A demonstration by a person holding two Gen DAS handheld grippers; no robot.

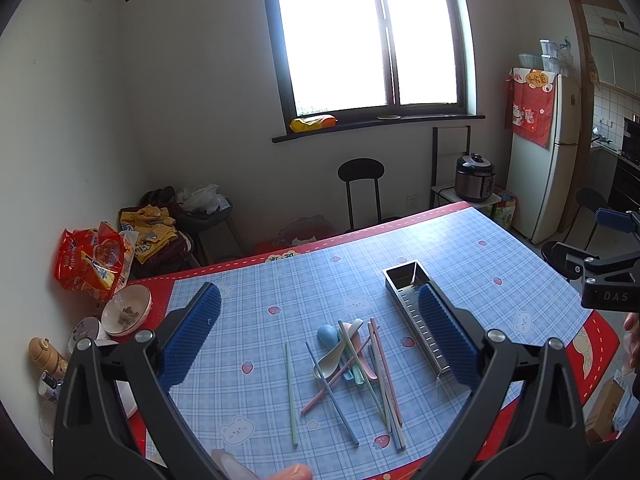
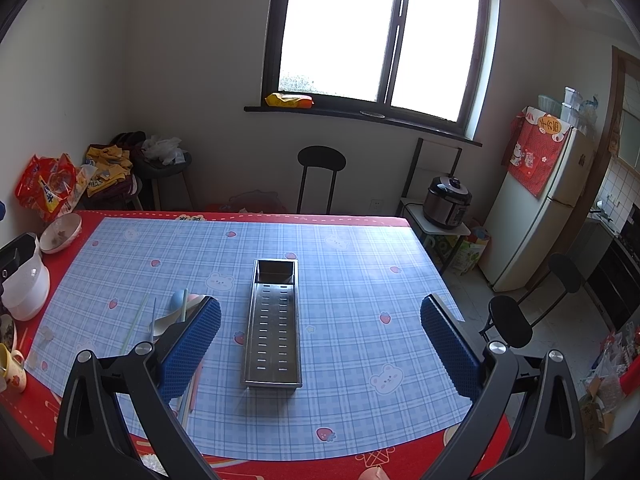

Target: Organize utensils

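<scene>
The left gripper [image 1: 320, 344] has its jaws spread wide and holds nothing; it hangs above the pile of chopsticks and spoons [image 1: 352, 360], approx. over its middle. The right gripper [image 2: 320, 344] is also spread wide and empty, w/ the metal tray [image 2: 273, 320] lying between its blue pads [image 2: 448, 348]. Pile lies just left of the tray, on the checked tablecloth [image 2: 352, 280]. A bowl [image 1: 126, 309] stands at the table's left edge.

Pastel chopsticks [image 1: 352, 380] and spoons [image 1: 336, 344]: loose crossed heap, flat on my counter. Perforated steel utensil tray [image 2: 272, 328]: empty, lengthwise, just beside the heap.
</scene>
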